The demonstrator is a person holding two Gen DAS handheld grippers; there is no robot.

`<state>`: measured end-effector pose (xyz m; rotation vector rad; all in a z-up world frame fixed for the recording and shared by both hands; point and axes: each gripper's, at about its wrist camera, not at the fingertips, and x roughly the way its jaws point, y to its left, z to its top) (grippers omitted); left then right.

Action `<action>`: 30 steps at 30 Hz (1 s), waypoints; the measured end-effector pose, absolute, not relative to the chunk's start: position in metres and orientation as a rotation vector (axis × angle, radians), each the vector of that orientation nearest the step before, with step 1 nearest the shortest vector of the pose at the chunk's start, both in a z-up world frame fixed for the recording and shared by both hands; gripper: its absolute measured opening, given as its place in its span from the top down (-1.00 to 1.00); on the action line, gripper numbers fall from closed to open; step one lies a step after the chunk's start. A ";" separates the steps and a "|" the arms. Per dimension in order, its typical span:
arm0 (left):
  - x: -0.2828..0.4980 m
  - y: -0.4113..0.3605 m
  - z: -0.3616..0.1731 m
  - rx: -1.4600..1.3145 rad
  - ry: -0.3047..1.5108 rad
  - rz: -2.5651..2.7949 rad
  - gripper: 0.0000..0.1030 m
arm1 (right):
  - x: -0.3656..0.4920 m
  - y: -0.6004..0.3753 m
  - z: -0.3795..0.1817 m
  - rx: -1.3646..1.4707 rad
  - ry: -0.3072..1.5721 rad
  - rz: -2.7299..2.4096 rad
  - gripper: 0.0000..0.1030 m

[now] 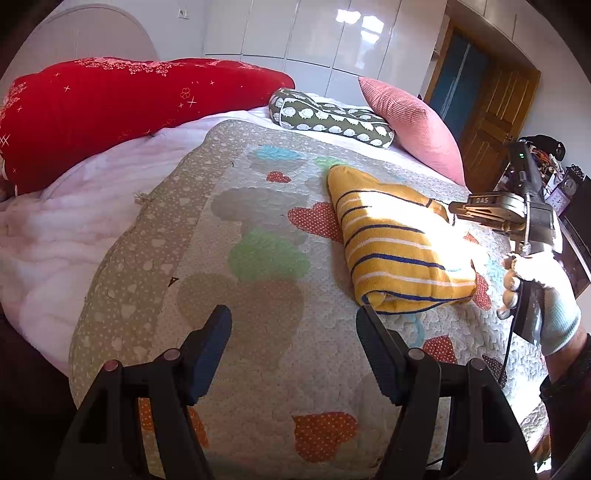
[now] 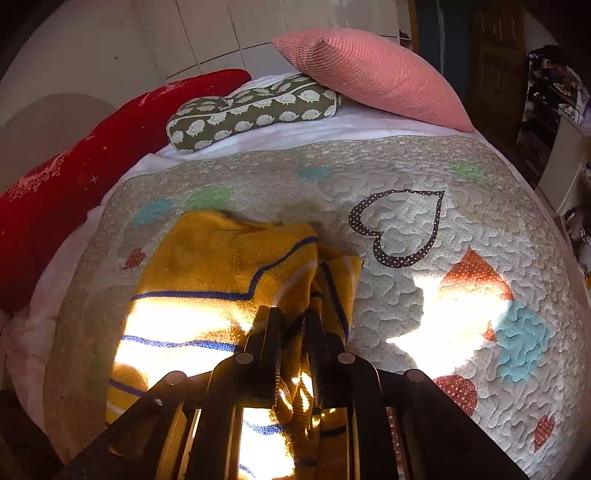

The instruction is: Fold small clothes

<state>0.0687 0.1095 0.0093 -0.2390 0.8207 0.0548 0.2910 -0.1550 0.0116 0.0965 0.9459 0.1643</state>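
1. The left tongs [image 1: 293, 325] are hanging released over the quilt [image 1: 258, 258], jaws spread wide with nothing between them, at 6 o'clock in the left wrist view.
2. The right tongs [image 2: 293, 328] are clenching a bunched fold of the yellow striped garment [image 2: 221, 273], pinched between the two fingers at 6 o'clock in the right wrist view.
3. In the left wrist view the same yellow striped garment [image 1: 399, 236] is lying folded on the quilt at 3 o'clock, just beyond the left tongs' right finger, with sunlight falling across it.
4. The gloved right hand [image 1: 543, 291] is gripping the right tool's handle at 3 o'clock, beside the garment's far edge.
5. The quilt, patched with hearts, is covering the bed; a sun patch is lying on it at 4 o'clock in the right wrist view.
6. Farther off, the green hedgehog-print cushion [image 2: 255, 110] is lying at 12 o'clock, touching the pink pillow [image 2: 373, 74] at 1 o'clock.
7. The red bolster [image 1: 110, 110] is stretching along the bed's edge at 10 o'clock.
8. White glossy cupboards [image 1: 314, 33] are standing behind, and a wooden door [image 1: 495, 107] at 2 o'clock.
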 end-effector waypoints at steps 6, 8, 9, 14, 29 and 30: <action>0.064 0.108 0.014 -0.241 0.811 0.059 -0.34 | 0.236 -0.143 0.031 0.166 0.867 0.342 0.49; 0.060 0.107 0.018 -0.229 0.801 0.065 -0.34 | 0.231 -0.144 0.009 0.203 0.944 0.383 0.49; 0.058 0.107 0.019 -0.221 0.795 0.071 -0.34 | 0.230 -0.148 -0.007 0.206 0.969 0.351 0.49; 0.050 0.107 0.028 -0.187 0.764 0.113 -0.43 | 0.226 -0.177 -0.032 0.214 0.995 0.205 0.61; 0.035 0.122 0.048 -0.148 0.704 0.223 -0.56 | 0.213 -0.076 -0.046 0.440 1.040 0.677 0.49; 0.034 0.121 0.048 -0.140 0.698 0.223 -0.57 | 0.210 -0.086 -0.049 0.458 1.035 0.666 0.49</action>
